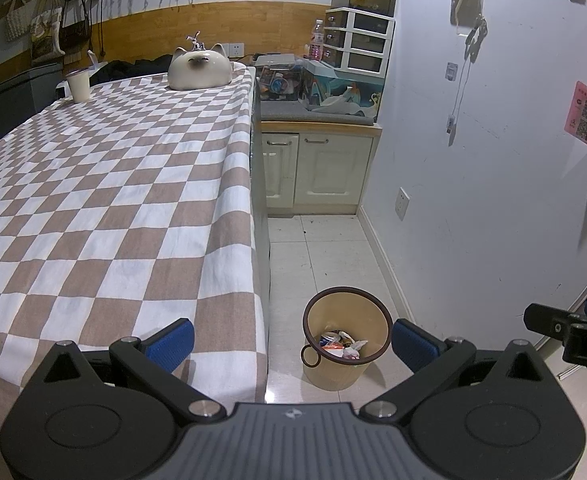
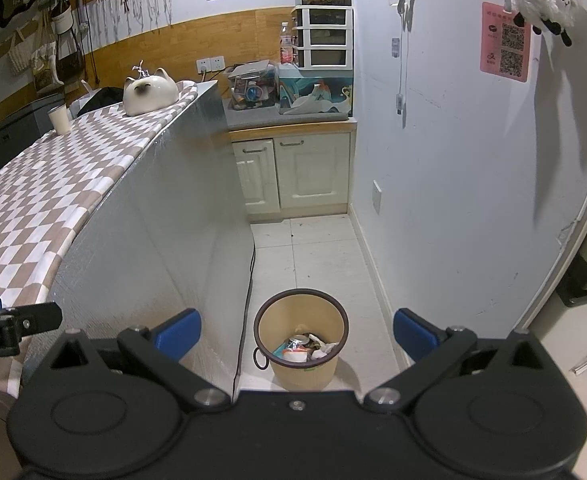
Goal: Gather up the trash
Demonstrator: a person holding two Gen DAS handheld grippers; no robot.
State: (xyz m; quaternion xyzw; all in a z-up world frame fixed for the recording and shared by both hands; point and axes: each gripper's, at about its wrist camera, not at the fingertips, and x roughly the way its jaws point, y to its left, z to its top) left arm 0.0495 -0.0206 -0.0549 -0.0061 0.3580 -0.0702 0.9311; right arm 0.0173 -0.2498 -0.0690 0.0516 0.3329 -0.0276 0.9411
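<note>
A beige waste bin (image 1: 343, 342) (image 2: 301, 336) with a dark rim stands on the tiled floor beside the table and holds several crumpled wrappers and scraps (image 1: 341, 345) (image 2: 303, 348). My left gripper (image 1: 291, 340) hangs open above the table's near corner, nothing between its blue pads. My right gripper (image 2: 297, 332) is open too, held over the floor with the bin seen between its fingers. A white paper cup (image 1: 78, 85) (image 2: 60, 119) stands on the far left of the checked tablecloth (image 1: 105, 208) (image 2: 33, 200).
A cat-shaped ceramic piece (image 1: 199, 68) (image 2: 150, 91) sits at the table's far end. Behind it a cream cabinet (image 1: 317, 168) (image 2: 293, 172) carries boxes, drawers and a bottle. A white wall (image 1: 493, 160) bounds the narrow tiled aisle (image 1: 325, 256) on the right.
</note>
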